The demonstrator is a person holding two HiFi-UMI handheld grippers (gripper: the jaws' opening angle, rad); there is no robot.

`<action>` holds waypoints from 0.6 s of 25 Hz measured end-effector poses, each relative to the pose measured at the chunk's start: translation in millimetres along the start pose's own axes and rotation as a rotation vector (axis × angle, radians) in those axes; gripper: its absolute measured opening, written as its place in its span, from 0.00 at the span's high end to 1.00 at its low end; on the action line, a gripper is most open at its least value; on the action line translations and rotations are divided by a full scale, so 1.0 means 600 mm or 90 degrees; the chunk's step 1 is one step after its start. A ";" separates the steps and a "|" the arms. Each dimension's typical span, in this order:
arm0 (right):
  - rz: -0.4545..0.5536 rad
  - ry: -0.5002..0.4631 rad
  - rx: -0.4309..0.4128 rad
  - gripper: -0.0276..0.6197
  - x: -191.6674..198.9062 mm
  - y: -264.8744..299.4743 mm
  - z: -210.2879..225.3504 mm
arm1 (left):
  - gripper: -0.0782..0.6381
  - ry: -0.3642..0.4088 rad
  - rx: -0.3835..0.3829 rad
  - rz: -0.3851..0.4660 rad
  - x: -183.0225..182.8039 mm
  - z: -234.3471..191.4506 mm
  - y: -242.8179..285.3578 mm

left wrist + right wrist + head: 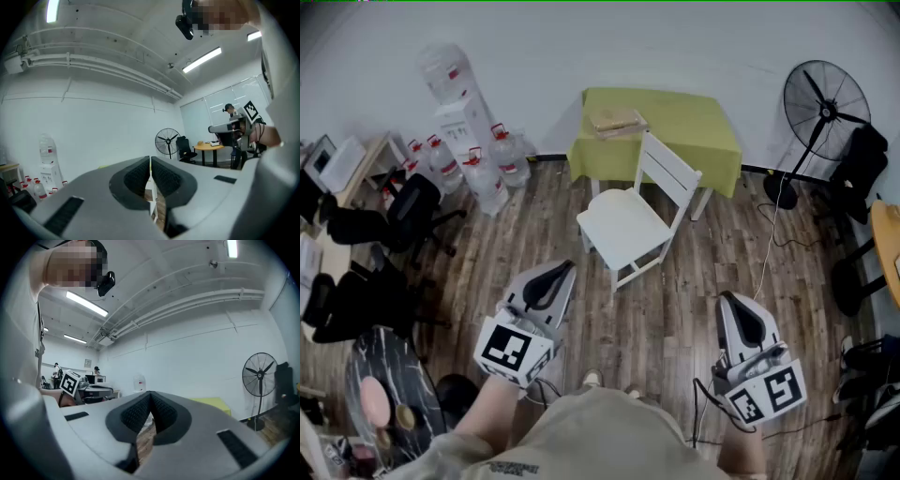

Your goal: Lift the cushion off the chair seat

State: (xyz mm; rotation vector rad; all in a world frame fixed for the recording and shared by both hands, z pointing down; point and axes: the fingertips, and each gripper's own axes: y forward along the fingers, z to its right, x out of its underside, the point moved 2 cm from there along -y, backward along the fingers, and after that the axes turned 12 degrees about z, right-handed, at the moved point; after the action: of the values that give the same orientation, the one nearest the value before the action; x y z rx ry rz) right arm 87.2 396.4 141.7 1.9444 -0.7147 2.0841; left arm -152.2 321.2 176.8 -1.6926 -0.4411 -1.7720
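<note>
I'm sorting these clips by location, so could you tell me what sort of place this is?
Probably an office or lab workroom: office chairs, a water dispenser with spare bottles, and a fan.

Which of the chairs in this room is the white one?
The slatted-back chair in the middle of the floor, just before the green table; the office chairs at the left are black.

Open wood floor (675,314) leads up to the white chair (623,225). A green-clothed table (698,127) stands just behind it; water bottles (483,167) and a black office chair (411,208) flank the left, a pedestal fan (825,105) the right.
</note>
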 end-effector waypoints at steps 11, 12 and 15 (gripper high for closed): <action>-0.010 0.003 0.004 0.93 0.004 -0.044 0.056 | 0.85 -0.045 -0.030 -0.019 0.002 0.060 0.019; -0.005 0.010 0.012 0.93 0.005 -0.049 0.064 | 0.85 -0.046 -0.030 -0.016 0.001 0.067 0.020; 0.000 -0.011 0.037 0.93 0.005 -0.067 0.083 | 0.85 -0.052 -0.027 0.002 -0.007 0.093 0.022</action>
State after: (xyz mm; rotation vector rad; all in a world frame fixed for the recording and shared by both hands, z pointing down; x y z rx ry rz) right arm 149.3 406.9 153.8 1.9943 -0.6654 2.1138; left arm -101.3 348.2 176.8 -1.7996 -0.4403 -1.7253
